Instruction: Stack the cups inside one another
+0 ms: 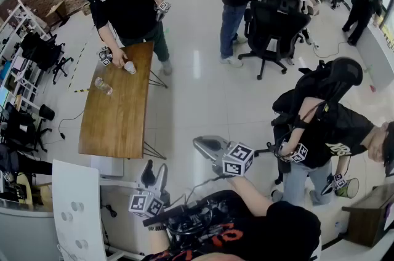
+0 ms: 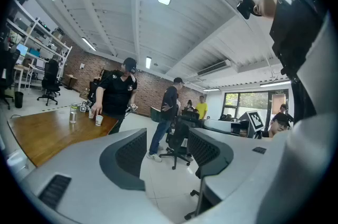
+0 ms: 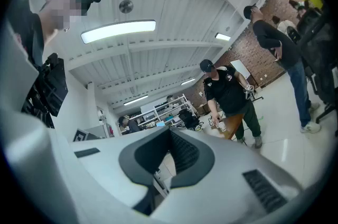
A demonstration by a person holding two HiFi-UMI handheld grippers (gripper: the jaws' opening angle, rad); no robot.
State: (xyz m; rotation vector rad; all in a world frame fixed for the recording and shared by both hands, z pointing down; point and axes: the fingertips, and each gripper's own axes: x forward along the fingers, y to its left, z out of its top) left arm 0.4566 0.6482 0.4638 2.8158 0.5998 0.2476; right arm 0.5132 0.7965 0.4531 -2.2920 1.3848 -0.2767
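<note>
Across the floor from me stands a long wooden table. At its far end a person in black rests a hand on a white paper cup, and a clear cup sits close by. Both cups are far from my grippers. My left gripper is held over the floor near the table's near end, open with nothing between its jaws. In the left gripper view the white cup and the clear cup show small in the distance. My right gripper is shut and empty, as the right gripper view confirms.
A white chair stands close at my left. A black office chair and several standing people fill the back of the room. Another person with grippers stands at my right. Shelves and desks line the left wall.
</note>
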